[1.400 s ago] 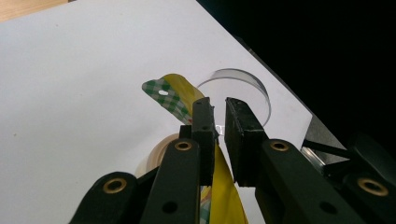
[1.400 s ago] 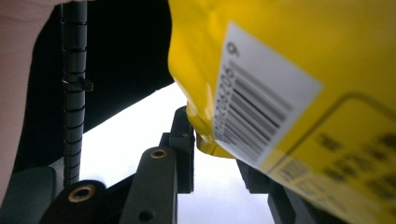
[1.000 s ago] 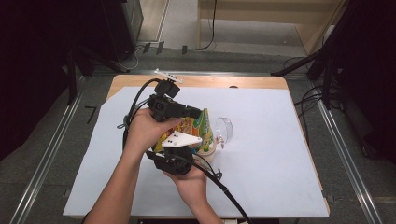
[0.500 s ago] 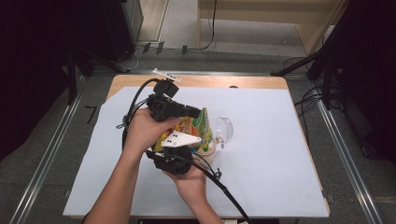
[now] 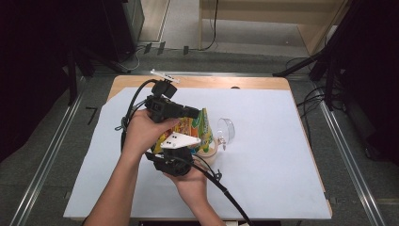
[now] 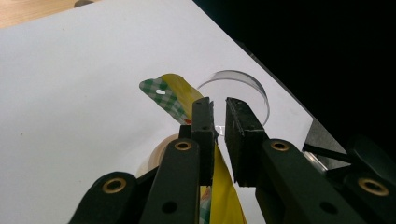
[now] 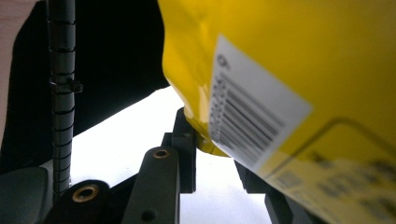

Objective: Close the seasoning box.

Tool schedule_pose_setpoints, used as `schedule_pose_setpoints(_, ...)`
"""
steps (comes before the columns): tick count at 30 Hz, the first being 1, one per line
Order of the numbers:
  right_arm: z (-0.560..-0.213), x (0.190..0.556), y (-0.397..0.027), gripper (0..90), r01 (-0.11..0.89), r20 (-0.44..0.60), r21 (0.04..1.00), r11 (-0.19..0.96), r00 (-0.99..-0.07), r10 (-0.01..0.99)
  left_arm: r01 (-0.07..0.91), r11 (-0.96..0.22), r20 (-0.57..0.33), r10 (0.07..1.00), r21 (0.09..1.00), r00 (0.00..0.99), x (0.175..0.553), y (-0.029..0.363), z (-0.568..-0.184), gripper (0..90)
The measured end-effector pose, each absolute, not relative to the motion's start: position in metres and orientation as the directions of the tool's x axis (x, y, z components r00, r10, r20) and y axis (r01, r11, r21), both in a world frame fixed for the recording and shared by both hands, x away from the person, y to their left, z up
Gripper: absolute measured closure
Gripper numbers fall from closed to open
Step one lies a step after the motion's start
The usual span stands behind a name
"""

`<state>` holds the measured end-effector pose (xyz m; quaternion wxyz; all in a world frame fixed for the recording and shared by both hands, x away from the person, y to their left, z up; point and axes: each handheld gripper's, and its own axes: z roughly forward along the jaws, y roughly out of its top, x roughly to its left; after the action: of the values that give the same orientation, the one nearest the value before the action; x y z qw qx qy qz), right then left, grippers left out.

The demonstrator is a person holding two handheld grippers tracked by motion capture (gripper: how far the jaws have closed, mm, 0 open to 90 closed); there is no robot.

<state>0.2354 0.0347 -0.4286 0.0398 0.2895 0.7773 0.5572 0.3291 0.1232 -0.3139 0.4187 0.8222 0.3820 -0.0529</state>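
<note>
A yellow snack bag (image 5: pixel 190 129) with a green checked top (image 6: pixel 162 92) hangs over the middle of the table, held between both grippers. My left gripper (image 5: pixel 197 113) comes in from the left and is shut on the bag's upper edge (image 6: pixel 219 196). My right gripper (image 5: pixel 181 148), under its grey plate, is shut on the bag's lower corner (image 7: pixel 208 140); the barcode side (image 7: pixel 254 126) faces its camera. A cream cup (image 5: pixel 210 151) stands just under the bag, its rim (image 6: pixel 156 151) visible beside the left jaw.
A clear round plastic lid or cup (image 5: pixel 227 130) lies right of the bag on the white sheet (image 5: pixel 273 155). The sheet covers a wooden table (image 5: pixel 211 82). Cables trail from both grippers toward the near edge. Dark stands flank the table.
</note>
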Motion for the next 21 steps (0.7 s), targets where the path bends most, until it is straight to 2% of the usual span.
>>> schedule_pose_setpoints(21, -0.4275, 0.2313, 0.0404, 73.5, 0.394, 0.251, 0.891, 0.227, -0.842, 0.477, 0.679, -0.347, -0.404, 0.600, 0.647, 0.691, 0.3245, 0.1309, -0.3134, 82.6)
